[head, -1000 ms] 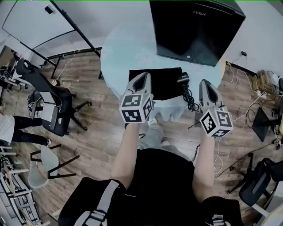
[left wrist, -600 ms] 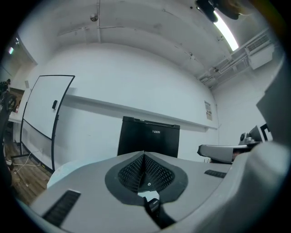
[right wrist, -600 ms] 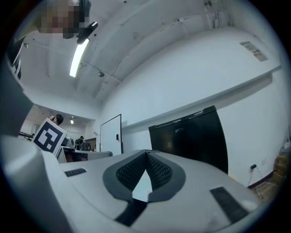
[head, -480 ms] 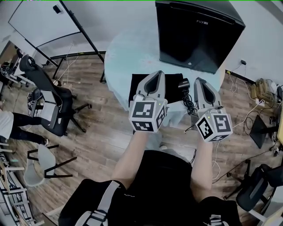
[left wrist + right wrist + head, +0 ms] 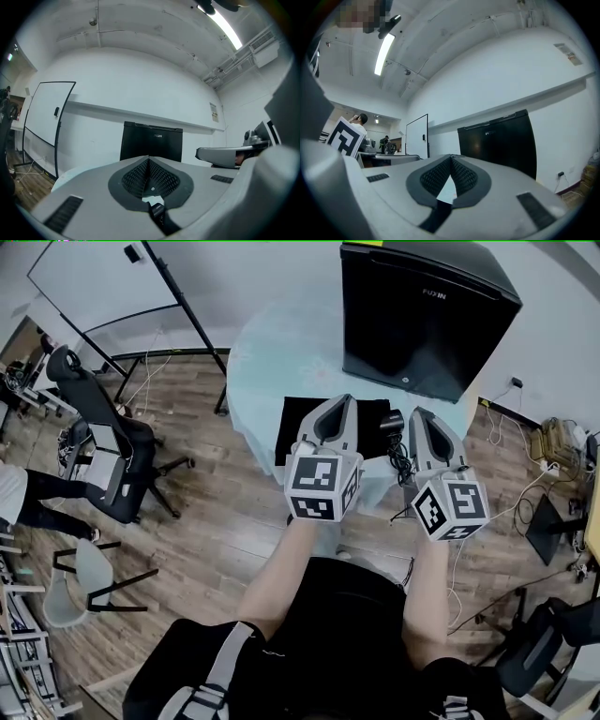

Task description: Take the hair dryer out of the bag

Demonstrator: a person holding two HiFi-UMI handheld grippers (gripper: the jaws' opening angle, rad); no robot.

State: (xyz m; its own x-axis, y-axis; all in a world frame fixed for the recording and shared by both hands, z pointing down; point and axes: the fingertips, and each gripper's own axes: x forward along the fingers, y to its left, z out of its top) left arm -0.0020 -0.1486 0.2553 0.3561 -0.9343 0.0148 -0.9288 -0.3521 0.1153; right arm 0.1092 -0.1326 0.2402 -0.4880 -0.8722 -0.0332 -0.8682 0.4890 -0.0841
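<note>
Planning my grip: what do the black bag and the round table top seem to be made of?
The bag looks like soft, matte black fabric: it lies flat and limp, with no shine. The table top is pale, smooth and hard-looking with faint mottling, perhaps laminate or glass; the head view leaves that open.
</note>
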